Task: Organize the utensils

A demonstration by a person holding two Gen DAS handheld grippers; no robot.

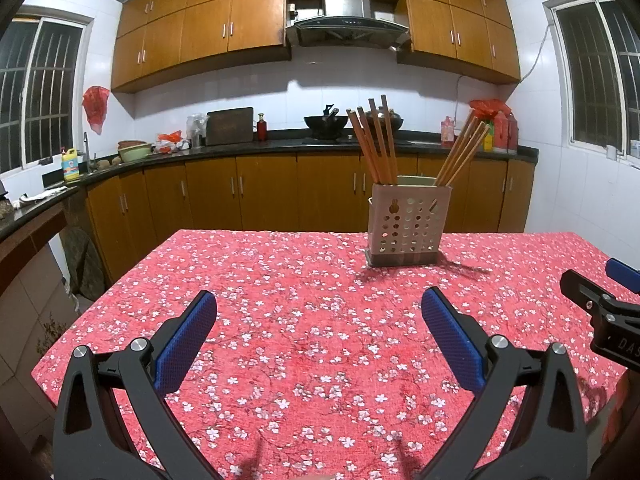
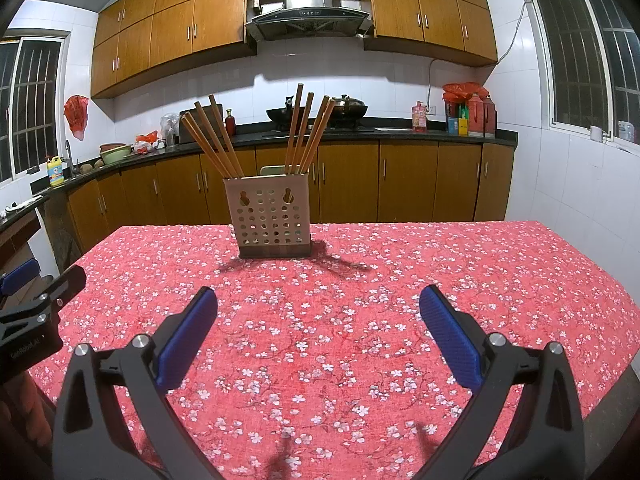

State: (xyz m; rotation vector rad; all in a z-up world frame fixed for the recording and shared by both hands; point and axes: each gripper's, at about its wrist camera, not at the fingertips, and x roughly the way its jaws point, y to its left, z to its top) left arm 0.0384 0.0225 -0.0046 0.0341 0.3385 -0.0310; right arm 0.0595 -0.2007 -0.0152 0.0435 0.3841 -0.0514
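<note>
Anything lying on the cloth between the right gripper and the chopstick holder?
No. In the right wrist view, only bare floral tablecloth and the holder's shadow lie between the open right gripper and the chopstick holder.

The left tool (image 2: 24, 320) reads, perhaps, "GenRobot.AI"; the right tool (image 1: 612, 320) shows "DAS".

I see a bright, evenly lit kitchen under indoor light; windows (image 2: 580, 52) are dark. The chopstick holder (image 2: 272, 216) casts a soft shadow toward me. Fisheye bends the cupboards (image 1: 200, 28); corners go black.
</note>
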